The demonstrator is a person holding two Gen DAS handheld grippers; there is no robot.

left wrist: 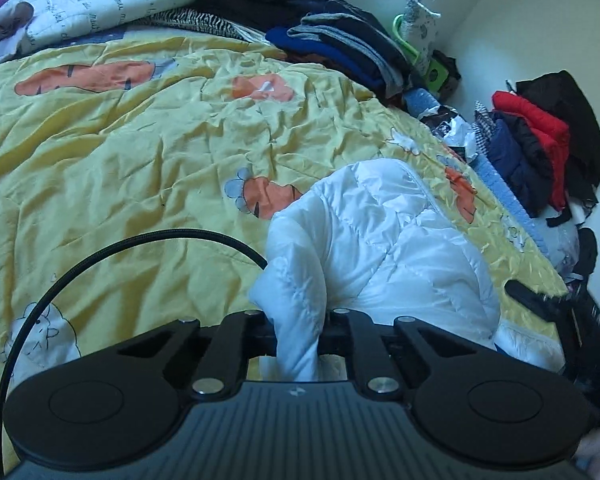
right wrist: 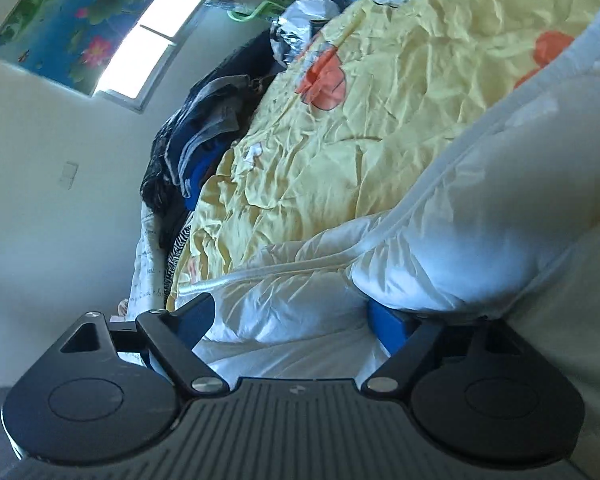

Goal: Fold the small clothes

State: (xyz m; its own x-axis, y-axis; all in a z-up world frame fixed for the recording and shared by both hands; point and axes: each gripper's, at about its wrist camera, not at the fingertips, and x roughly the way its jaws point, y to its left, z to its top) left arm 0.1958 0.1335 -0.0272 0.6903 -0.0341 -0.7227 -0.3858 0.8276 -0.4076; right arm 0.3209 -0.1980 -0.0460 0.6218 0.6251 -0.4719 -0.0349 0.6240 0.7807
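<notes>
White padded jacket [left wrist: 380, 240] lies on a bed, over a crumpled yellow quilt [left wrist: 140, 152] printed with orange carrots, near the quilt's right edge as the left wrist view has it. The left claw [left wrist: 298, 344] points downward at a slant toward the bed, and its jaws are clamped tight on a bunched fold of the jacket, which rises between them in a thick roll and drapes away to the right. A black cable [left wrist: 100, 256] loops over the quilt to the left of that claw. The right claw [right wrist: 296, 320] is rolled well to one side, so the bed runs steeply across its view; its blue pads [right wrist: 388, 328] stand wide apart with jacket cloth lying between them, and a puffed fold rests on the right pad, but the pads do not squeeze the cloth. The jacket is glossy, quilted in stitched panels, creased and puffy, with a pale piped edge [right wrist: 284, 270] running across it in the right wrist view. Folded dark and blue clothes [left wrist: 340, 44] are stacked at the far side of the bed, and red and black garments [left wrist: 540, 140] are heaped beside the wall beyond the bed's right edge.
</notes>
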